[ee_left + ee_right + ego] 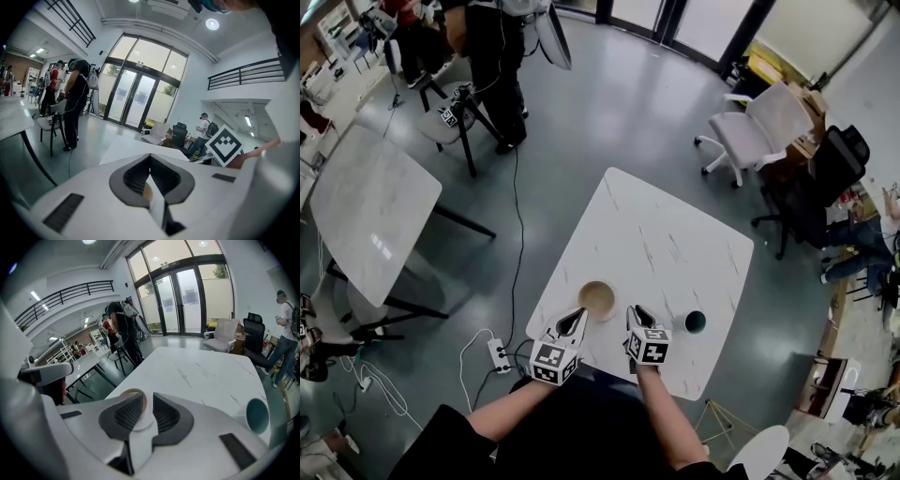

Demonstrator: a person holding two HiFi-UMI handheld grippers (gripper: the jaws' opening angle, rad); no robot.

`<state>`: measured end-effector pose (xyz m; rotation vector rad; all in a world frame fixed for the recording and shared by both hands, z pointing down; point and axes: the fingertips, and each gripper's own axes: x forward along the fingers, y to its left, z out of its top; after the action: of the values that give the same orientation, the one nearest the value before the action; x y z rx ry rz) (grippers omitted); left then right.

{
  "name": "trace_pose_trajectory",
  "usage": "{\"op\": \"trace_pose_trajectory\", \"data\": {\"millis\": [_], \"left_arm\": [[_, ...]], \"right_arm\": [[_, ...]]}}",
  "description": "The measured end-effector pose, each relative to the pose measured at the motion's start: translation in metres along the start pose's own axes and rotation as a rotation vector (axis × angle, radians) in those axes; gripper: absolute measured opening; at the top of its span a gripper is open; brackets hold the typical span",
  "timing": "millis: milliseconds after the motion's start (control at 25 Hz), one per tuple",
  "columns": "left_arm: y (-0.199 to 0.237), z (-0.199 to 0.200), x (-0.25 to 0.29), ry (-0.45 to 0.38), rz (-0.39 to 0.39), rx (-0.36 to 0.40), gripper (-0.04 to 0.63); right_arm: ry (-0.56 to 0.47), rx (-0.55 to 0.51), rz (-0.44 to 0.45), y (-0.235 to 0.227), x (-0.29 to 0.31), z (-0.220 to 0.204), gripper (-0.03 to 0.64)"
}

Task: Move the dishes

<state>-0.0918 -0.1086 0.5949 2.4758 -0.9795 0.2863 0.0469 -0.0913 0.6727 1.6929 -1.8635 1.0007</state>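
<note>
Two forearms reach in, holding both grippers low over the near edge of a white marbled table (pixel 675 234). The round tan bowl (pixel 596 300) sits just ahead of the left gripper (pixel 577 317). A dark cup (pixel 695 322) stands beside the right gripper (pixel 637 313).

Left gripper view: ribbed dark pads meet at their tips.

Right gripper view: pads stand slightly apart, with the bowl's rim just beyond them.

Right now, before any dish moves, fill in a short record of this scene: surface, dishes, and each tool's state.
Surface: white marble-look table
Dishes: tan bowl near the front edge; dark cup to its right, apart from it
Left tool: jaws together, tip beside the bowl's rim
Right tool: jaws slightly apart, gripping nothing, between bowl and cup
</note>
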Motion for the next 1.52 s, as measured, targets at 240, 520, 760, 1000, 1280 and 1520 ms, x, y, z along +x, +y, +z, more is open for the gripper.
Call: {"op": "trace_pose_trajectory", "data": {"millis": [240,520,760,1000,1280,1520], "left_arm": [[0.026,0.001,0.002,0.017,-0.071,0.142,0.017],[0.058,-0.011,0.004,0.064,-0.113,0.089,0.017],[0.070,-0.019,0.015,0.104,-0.136,0.086,0.017],[0.074,-0.013,0.021,0.112,-0.140,0.087,0.017],[0.086,-0.011,0.022,0.112,-0.085,-0.021,0.017],[0.080,-0.005,0.024,0.105,-0.114,0.039,0.017]], "right_arm": [[0.059,0.048,-0.014,0.015,0.034,-0.019,0.091],[0.130,0.066,-0.048,0.020,0.065,-0.045,0.100],[0.154,0.092,-0.066,0.014,0.087,-0.059,0.101],[0.155,0.178,-0.081,0.006,0.101,-0.057,0.100],[0.205,0.206,-0.069,0.005,0.114,-0.065,0.100],[0.248,0.219,-0.070,0.007,0.124,-0.072,0.087]]}}
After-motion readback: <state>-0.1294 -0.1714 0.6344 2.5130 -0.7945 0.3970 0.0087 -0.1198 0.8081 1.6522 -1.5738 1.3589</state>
